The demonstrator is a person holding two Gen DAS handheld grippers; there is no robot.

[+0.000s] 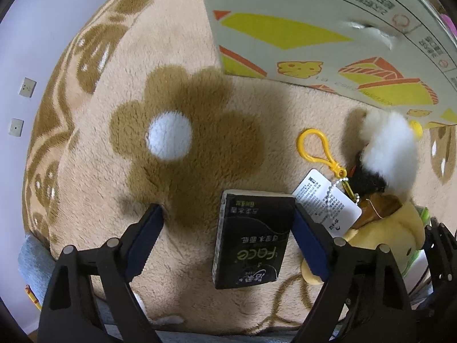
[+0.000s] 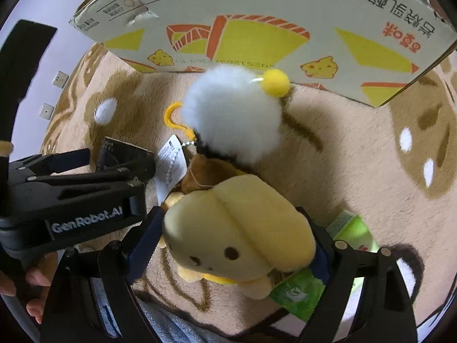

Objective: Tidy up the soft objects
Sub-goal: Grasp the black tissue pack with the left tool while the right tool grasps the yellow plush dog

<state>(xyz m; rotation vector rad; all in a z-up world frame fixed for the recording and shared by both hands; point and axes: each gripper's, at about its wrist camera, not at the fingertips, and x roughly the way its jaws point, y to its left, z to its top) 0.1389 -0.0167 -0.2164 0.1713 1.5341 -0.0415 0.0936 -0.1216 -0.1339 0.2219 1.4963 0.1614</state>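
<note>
1. Beige plush blanket (image 1: 94, 154) with brown flower print and white dots covers the whole surface; pale wall with two sockets at far left.
2. Printed cardboard box (image 1: 328, 43), yellow and orange graphics, stands on the blanket at the far side of both views.
3. Black tissue pack (image 1: 251, 240) lies flat on the blanket, long axis running away from the left wrist camera, print upside down in view.
4. Left claw (image 1: 228, 234) spread wide around the tissue pack; right finger pad touches or nearly touches the pack's right edge, left pad well apart from it, resting on the blanket.
5. Yellow plush toy (image 2: 240, 237) sits between the right claw (image 2: 237, 243) fingers, face toward the camera, long axis running away toward the box.
6. Right claw pads are against both sides of the yellow plush toy, pinching it.
7. White fluffy pompom toy (image 2: 231, 114) with small yellow ball lies just beyond the plush, touching it; yellow clip (image 1: 317, 148) and white tag (image 1: 325, 200) beside it.
8. Green packet (image 2: 314, 280) lies under the plush, partly hidden.
</note>
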